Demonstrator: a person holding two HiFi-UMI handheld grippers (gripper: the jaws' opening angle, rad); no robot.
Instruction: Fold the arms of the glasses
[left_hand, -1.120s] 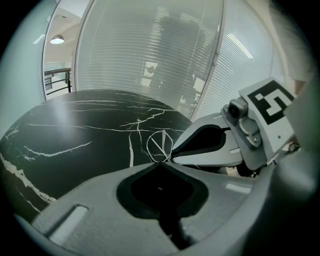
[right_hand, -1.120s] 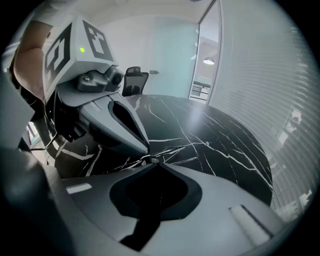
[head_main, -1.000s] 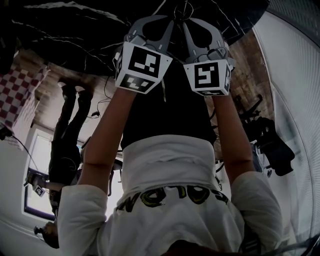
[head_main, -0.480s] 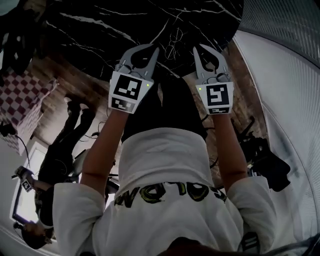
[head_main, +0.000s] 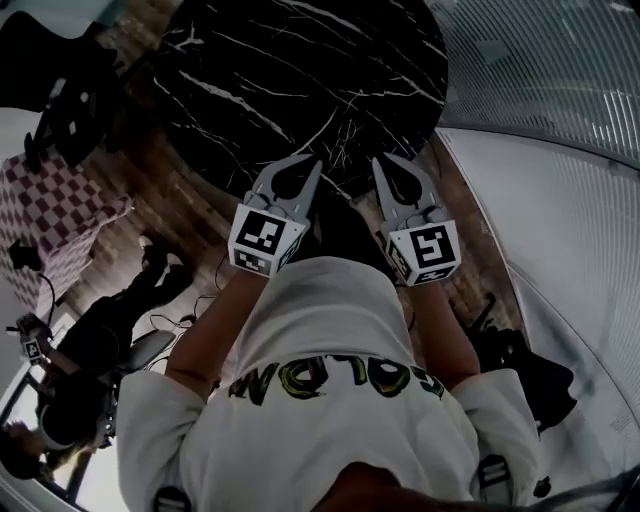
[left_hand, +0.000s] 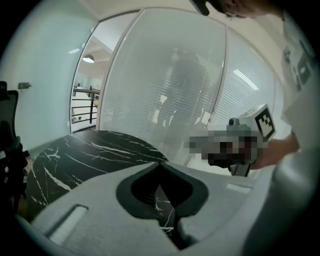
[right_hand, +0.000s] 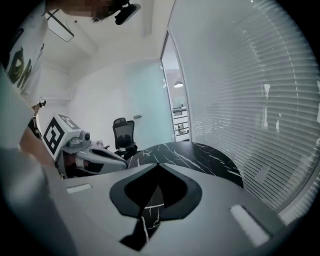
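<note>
Both grippers are held up side by side in front of the person's white shirt, above the near edge of the round black marble table (head_main: 300, 70). My left gripper (head_main: 316, 163) is shut, tips together, with nothing between them; its own view shows only the table (left_hand: 75, 155) through the jaw opening. My right gripper (head_main: 379, 162) is shut too and holds nothing (right_hand: 159, 164). Each gripper shows in the other's view: the right gripper (left_hand: 250, 135) and the left gripper (right_hand: 75, 145). I cannot make out the glasses among the table's white veins.
A slatted glass wall (right_hand: 260, 100) curves round the table's right side. A black office chair (right_hand: 122, 132) stands beyond the table. A checkered block (head_main: 50, 210) and another person (head_main: 90, 350) are at the left, dark gear (head_main: 520, 370) at the right.
Both grippers have risen away from the table, still shut and side by side. The thin-framed glasses that lay on the marble between their tips are no longer distinct.
</note>
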